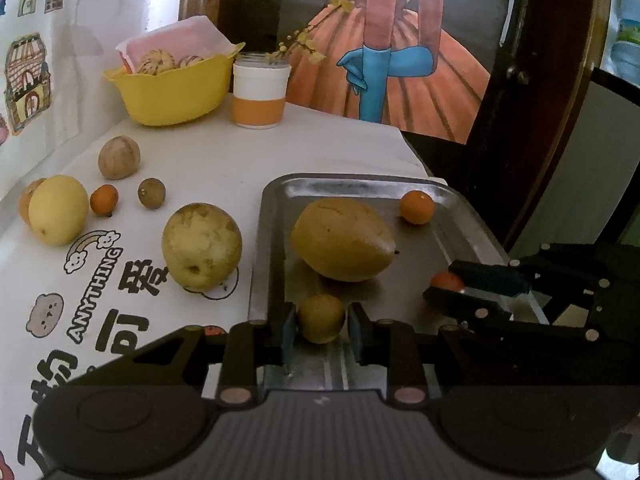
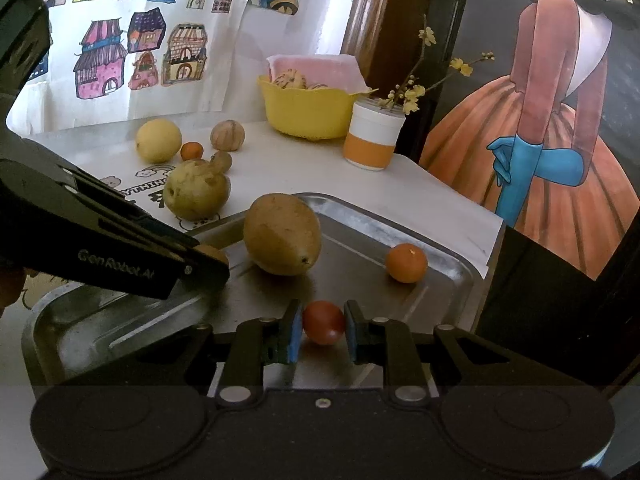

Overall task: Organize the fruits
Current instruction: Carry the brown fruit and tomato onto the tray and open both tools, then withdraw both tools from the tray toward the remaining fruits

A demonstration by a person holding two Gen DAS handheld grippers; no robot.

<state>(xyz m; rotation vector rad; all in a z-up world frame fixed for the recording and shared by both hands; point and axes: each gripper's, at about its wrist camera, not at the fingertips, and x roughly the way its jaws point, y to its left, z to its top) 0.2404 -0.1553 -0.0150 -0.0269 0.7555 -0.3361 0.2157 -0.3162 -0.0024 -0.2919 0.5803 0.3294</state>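
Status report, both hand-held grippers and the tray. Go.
Left hand-held gripper around small yellow-green fruit, over metal tray. Right hand-held gripper around small red fruit; contact unclear. Large yellow fruit, small orange on tray; nothing blocking.

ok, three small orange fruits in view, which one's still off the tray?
The small orange fruit on the tablecloth, between the big yellow fruit and the small brown fruit. The other two are over the metal tray.

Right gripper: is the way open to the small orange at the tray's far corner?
Probably not yet: the right gripper has a red fruit between its fingers. Otherwise bare tray leads to the small orange.
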